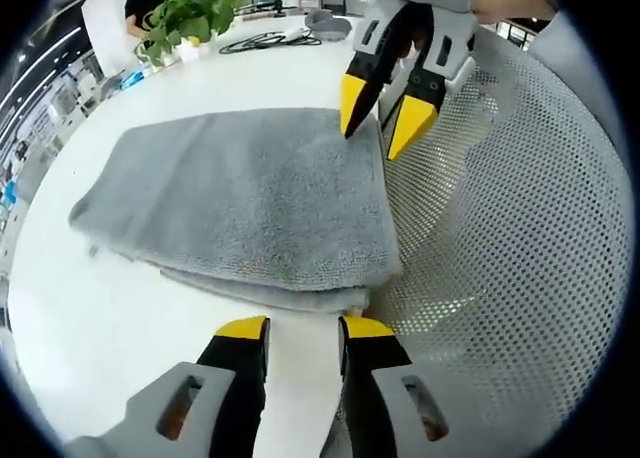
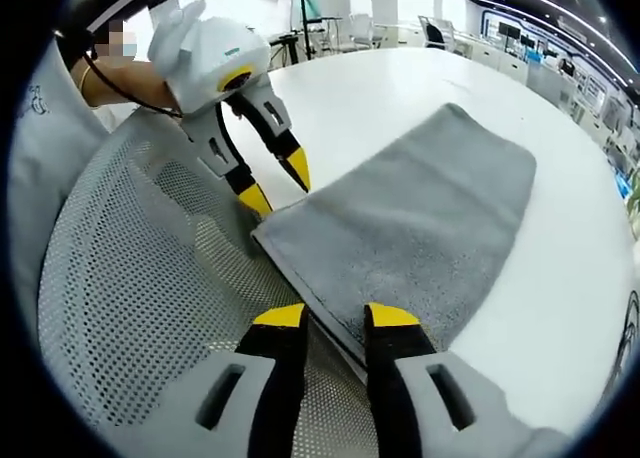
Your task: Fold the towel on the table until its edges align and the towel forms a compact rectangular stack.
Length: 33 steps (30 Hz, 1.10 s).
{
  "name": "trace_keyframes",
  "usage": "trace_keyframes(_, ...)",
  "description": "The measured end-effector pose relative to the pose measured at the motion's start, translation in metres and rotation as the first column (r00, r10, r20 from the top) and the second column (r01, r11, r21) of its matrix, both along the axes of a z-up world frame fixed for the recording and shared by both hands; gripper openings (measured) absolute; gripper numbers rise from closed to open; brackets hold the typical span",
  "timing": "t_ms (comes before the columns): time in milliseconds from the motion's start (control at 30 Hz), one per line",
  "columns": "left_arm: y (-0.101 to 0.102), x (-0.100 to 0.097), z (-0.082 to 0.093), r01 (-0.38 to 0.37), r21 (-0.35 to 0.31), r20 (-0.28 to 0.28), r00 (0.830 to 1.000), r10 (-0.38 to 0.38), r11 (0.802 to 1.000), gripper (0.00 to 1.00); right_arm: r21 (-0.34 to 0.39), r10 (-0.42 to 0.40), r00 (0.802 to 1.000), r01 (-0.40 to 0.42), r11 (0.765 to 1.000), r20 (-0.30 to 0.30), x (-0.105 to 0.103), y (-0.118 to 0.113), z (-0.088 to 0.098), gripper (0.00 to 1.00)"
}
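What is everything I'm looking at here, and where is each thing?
Towel: one, grey, folded, lying on the table with one edge beside the mesh surface.
Table: one, white, under the towel.
Mesh surface: one, grey and perforated, beside the table on the person's side.
Plant: one, green, at the far end of the table.
Cables: black, coiled near the plant.
Person: one, dark top, behind the plant.
Left hand-held gripper: black with yellow tips, open, at a near towel corner.
Right hand-held gripper: black with yellow tips, open, at the towel's near edge.
Arm: holding the left gripper.
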<state>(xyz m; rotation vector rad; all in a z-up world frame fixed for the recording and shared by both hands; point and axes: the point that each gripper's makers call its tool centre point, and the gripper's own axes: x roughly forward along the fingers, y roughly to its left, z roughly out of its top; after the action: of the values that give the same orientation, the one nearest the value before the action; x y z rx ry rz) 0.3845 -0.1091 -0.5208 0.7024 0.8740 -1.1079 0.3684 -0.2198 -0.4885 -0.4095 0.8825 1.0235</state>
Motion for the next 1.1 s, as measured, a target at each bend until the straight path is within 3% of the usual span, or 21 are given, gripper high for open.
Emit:
trace_keyframes(333, -0.004, 0.009, 0.003, -0.052, -0.057, 0.011, 0.999, 0.053, 0.997, 0.25, 0.017, 0.086, 0.996, -0.086, 0.996, -0.009, -0.011, 0.029, -0.006, 0.29)
trace_keyframes(500, -0.007, 0.014, 0.003, -0.064, -0.076, 0.009, 0.998, 0.064, 0.995, 0.25, -0.014, 0.135, 0.991, -0.135, 0.991, 0.020, -0.011, 0.039, -0.010, 0.28)
trace_keyframes(767, -0.013, 0.013, 0.012, -0.105, -0.126, -0.017, 0.994, 0.104, 0.986, 0.25, -0.010, 0.163, 0.987, -0.163, 0.987, 0.012, -0.014, 0.051, -0.012, 0.29)
trace_keyframes(1100, -0.025, 0.017, 0.022, -0.132, -0.193, -0.038, 0.991, 0.127, 0.972, 0.25, -0.023, 0.187, 0.980, -0.186, 0.982, 0.061, -0.011, 0.067, -0.015, 0.29)
